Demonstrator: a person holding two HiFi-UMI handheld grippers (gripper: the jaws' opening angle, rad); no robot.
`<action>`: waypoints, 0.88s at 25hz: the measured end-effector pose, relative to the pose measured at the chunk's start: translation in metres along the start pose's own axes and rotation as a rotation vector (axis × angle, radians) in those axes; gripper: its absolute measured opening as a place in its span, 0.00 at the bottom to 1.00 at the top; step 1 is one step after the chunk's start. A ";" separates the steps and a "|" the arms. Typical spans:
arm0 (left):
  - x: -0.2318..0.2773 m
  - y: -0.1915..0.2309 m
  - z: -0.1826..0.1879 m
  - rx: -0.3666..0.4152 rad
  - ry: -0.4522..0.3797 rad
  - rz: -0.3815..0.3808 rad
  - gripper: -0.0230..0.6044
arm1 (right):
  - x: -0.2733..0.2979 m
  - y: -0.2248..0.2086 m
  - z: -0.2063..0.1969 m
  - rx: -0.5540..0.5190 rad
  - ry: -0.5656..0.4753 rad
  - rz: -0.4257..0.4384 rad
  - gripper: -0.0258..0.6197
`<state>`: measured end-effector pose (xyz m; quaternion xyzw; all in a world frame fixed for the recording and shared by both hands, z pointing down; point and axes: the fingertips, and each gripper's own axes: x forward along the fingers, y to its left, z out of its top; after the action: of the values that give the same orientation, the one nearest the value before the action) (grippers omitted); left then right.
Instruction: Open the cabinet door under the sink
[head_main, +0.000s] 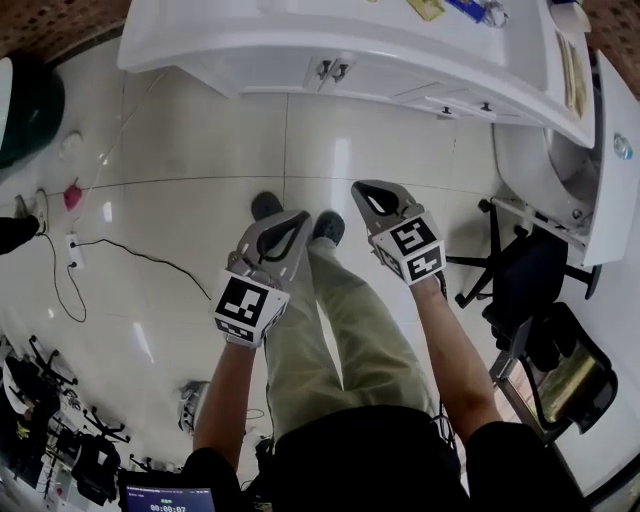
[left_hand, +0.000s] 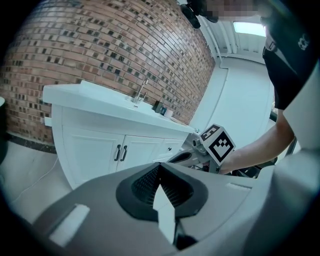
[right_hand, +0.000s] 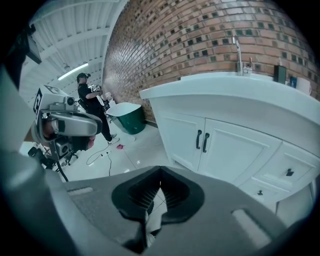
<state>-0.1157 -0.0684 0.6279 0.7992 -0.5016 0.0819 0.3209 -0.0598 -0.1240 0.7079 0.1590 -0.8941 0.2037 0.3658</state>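
The left tongs are clenched, their 2 ribbed jaws meeting at the tip with nothing between them. The right tongs are clenched and empty in the same way. Both are held out side by side, apart from each other, over the person's khaki-trousered legs and above the glossy white tiled floor.

The white panelled cabinet stands ahead against the brown brick wall, well apart from both tongs. Its 2 doors are closed. Their 2 black vertical bar handles sit just beside each other at the middle seam. To the right of the doors are drawer fronts with small black knobs. On top lies the white bench, with a chrome tap rising over the sink.

A black swivel chair stands on the floor to the person's right, near the end of the bench. A thin black cable trails over the tiles on the left. In the right gripper view, a dark green tub sits by the wall beyond the cabinet's left end. A person in dark clothes stands near it.
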 end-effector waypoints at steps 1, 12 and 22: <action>0.001 0.002 -0.001 -0.003 0.006 -0.006 0.06 | 0.002 -0.003 0.000 0.011 0.001 -0.008 0.02; 0.010 0.031 0.017 -0.040 0.006 -0.086 0.06 | 0.055 -0.025 0.018 0.078 0.008 -0.072 0.02; 0.012 0.065 0.036 -0.031 0.012 -0.098 0.06 | 0.097 -0.072 0.040 0.141 -0.028 -0.187 0.13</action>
<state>-0.1723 -0.1180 0.6336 0.8173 -0.4610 0.0630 0.3397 -0.1179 -0.2192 0.7691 0.2701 -0.8639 0.2287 0.3584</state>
